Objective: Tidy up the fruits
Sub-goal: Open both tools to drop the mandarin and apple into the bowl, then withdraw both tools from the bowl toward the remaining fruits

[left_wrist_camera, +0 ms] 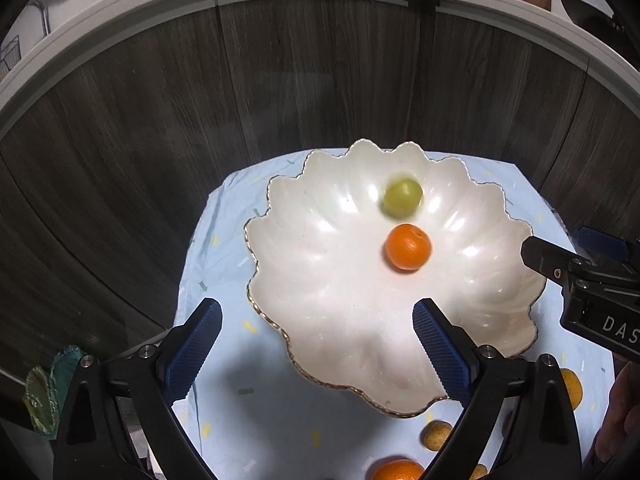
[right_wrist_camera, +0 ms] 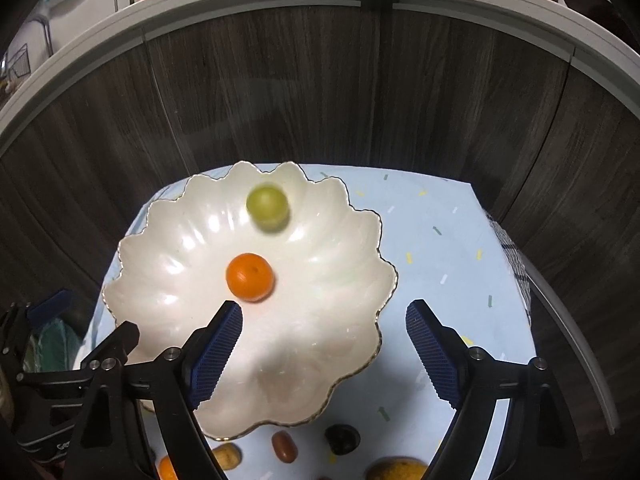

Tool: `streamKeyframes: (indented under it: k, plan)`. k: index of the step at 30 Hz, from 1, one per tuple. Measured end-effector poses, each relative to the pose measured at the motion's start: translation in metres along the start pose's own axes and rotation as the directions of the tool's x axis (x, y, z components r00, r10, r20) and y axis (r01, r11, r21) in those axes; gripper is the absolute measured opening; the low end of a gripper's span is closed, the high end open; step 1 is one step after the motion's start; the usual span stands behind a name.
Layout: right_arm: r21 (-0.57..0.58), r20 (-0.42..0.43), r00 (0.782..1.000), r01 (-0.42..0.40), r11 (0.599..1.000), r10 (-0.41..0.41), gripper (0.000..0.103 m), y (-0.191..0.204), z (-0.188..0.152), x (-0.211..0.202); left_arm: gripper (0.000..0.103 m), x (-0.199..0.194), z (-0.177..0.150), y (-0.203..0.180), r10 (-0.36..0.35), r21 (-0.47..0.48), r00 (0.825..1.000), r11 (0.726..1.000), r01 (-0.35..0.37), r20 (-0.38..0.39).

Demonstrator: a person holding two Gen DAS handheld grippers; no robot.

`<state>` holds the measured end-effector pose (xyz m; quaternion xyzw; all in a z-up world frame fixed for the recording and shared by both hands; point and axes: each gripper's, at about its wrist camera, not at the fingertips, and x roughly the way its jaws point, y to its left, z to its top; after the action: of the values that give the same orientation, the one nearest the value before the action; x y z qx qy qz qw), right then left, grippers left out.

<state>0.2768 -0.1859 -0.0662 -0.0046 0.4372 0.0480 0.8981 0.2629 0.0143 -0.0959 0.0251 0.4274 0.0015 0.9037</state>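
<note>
The white scalloped ceramic bowl with a gilt rim point(left_wrist_camera: 496, 216) rests on the pale blue confetti-patterned cloth point(left_wrist_camera: 224, 248) covering a small table; the bowl serves as the collecting vessel for the fruit; inside it lie a round orange citrus fruit point(left_wrist_camera: 408, 247) near the centre and a round yellow-green fruit point(left_wrist_camera: 401, 197) just beyond it toward the far wall of the bowl; the two are near but apart; the green fruit is blurred, so it may be rolling, though this cannot be confirmed

The left gripper point(left_wrist_camera: 318, 356) hovers above the near rim of the bowl, its blue ribbed fingers point(left_wrist_camera: 196, 354) spread wide and carrying nothing; the right gripper point(right_wrist_camera: 323, 354) hovers over the near right part of the bowl, jaws likewise spread wide and empty; both postures suit a release just completed or a fresh approach, judged from the empty jaws alone

Fruit not yet collected lies on the cloth in front of the bowl: a small tan oval fruit point(right_wrist_camera: 226, 455), a small reddish-brown oval fruit point(right_wrist_camera: 284, 446), a dark, nearly black fruit point(right_wrist_camera: 342, 438), a larger yellow-orange fruit point(right_wrist_camera: 396, 470) at the bottom edge, and a second orange fruit point(right_wrist_camera: 167, 468) partly hidden by the gripper frame; the task appears to be at an early stage; the next pick probably calls for lowering one gripper toward these near pieces
</note>
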Motion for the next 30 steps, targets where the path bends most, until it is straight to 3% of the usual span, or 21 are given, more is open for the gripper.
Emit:
streamKeyframes:
  k: [30]
  plan:
    - [0.049,0.060,0.998,-0.018,0.999,0.015,0.085,-0.014,-0.020,-0.056,0.098,-0.060,-0.012,-0.009,-0.010,-0.002,0.998,1.000,0.010,0.064]
